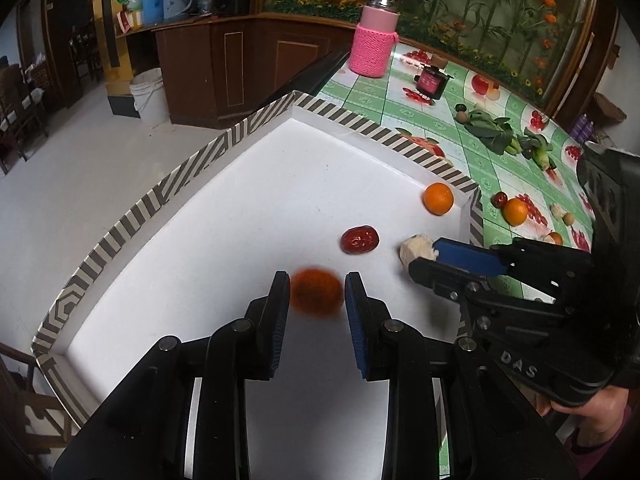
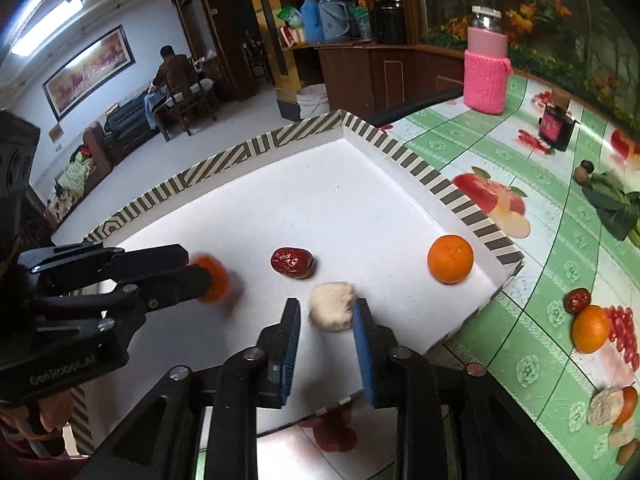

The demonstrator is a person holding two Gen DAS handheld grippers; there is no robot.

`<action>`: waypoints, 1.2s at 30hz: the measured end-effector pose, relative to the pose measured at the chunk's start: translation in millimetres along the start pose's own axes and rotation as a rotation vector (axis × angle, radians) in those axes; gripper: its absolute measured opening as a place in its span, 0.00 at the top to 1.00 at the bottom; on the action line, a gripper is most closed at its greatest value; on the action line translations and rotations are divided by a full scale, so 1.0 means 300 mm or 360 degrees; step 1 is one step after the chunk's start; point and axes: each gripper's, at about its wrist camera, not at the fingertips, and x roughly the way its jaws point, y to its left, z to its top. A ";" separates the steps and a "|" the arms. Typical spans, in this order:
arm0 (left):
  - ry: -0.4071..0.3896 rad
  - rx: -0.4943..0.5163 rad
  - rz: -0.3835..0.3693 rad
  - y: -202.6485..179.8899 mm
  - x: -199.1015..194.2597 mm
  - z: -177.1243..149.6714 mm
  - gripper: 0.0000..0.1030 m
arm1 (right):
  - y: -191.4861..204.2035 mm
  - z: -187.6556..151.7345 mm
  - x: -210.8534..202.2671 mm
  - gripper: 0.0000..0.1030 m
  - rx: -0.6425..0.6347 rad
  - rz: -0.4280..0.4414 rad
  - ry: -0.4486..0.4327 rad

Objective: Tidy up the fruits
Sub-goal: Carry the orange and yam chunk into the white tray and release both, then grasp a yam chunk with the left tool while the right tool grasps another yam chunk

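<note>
I note even, moderately bright indoor lighting in both views. A ceiling strip light [image 2: 48, 24] glows at upper left of the right wrist view. The white tray floor [image 1: 240, 208] reads bright with soft, faint shadows. The small orange fruit [image 1: 316, 296] is smeared by motion blur; everything else is sharp. Fisheye bending curves straight edges, and corners vignette to black.

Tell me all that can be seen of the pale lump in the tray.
The pale lump is off-white, rough and irregular, about as big as the red date behind it. It lies on the white floor of the tray, near its right wall. It sits between the fingertips of the right gripper, whose blue pads do not seem to press it. What it is cannot be told.
</note>
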 end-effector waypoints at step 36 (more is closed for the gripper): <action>-0.0255 0.0244 -0.0219 -0.403 -0.079 -0.008 0.65 | -0.461 -0.443 -0.502 0.67 0.0634 -0.0358 -0.0257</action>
